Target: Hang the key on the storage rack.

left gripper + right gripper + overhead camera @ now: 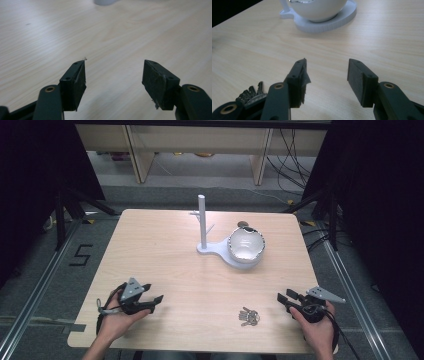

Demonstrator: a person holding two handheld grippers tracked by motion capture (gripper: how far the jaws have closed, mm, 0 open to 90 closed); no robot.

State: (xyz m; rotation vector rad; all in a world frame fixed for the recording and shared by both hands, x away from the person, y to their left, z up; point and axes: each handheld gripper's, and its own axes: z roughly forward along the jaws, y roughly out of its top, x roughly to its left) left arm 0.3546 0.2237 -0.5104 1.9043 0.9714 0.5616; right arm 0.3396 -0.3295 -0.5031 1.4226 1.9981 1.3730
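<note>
Grey flooring, pale wooden shelving legs and dark curtains surround a light wood-grain table (165, 250) in the high view. Item, far centre of the table: a white plastic stand (210, 248) with an upright post and a flat round base. Item, on that base: a white round bowl (246, 244) with a shiny inner rim, tilted toward the camera. Item, near edge, right of centre: a bunch of metal keys (248, 316), lying flat on the wood, well apart from the stand. Item, near left corner: the left gripper (154, 301), black with a grey three-cornered plate on top, held in the person's left hand (116, 319), jaws spread and empty. Item, near right corner: the right gripper (284, 300), same make, held in the right hand (316, 325), jaws spread and empty, near the keys on their right. Left gripper view: two black jaws stand wide apart over bare wood, nothing between them; a blurred white shape, not identifiable, sits at the top edge. Right gripper view: two black jaws parted, nothing between them; the keys (252, 95) lie just beside the left-hand jaw at lower left; the bowl (318, 8) on the stand base (329, 22) is ahead.
</note>
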